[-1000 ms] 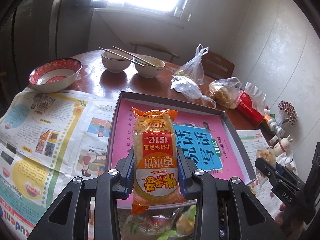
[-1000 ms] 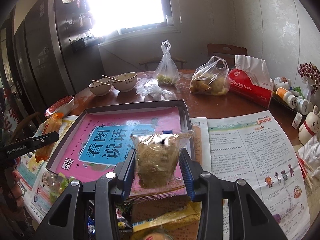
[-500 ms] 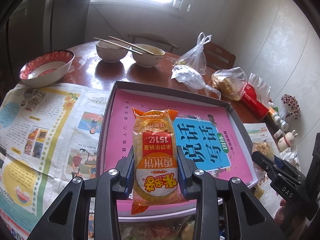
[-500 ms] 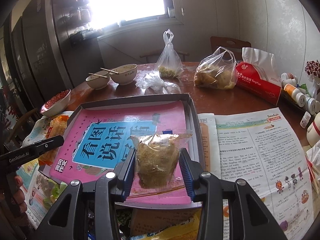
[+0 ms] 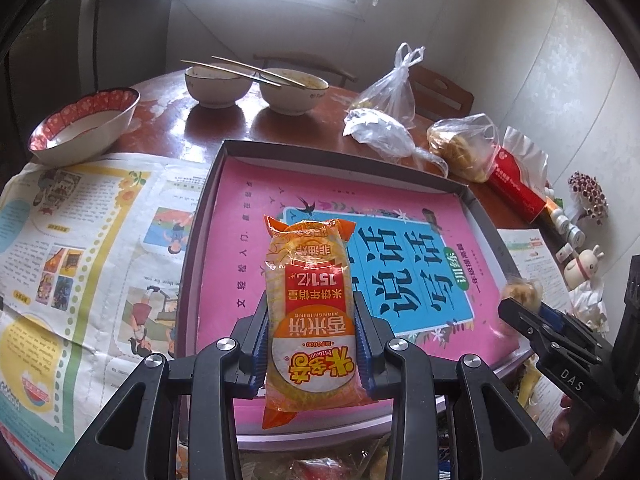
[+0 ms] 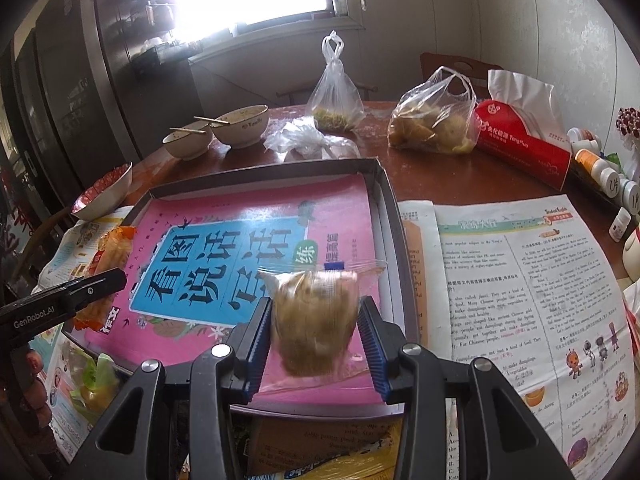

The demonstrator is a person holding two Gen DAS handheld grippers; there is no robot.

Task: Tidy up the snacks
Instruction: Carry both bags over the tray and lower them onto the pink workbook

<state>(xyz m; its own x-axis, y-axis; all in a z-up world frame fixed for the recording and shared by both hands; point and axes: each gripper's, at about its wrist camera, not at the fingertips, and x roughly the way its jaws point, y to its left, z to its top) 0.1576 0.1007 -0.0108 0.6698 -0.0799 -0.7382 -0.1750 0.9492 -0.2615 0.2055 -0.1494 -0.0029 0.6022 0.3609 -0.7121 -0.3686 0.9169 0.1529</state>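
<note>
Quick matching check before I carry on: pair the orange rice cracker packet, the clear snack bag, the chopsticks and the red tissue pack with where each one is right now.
Things:
1. orange rice cracker packet
2. clear snack bag
3. chopsticks
4. red tissue pack

Places:
A. lying across the two white bowls
B. gripped in the right gripper
C. on the bare table beyond the newspaper
D. gripped in the left gripper

Pairs: 1-D, 2-B, 3-A, 4-C
</note>
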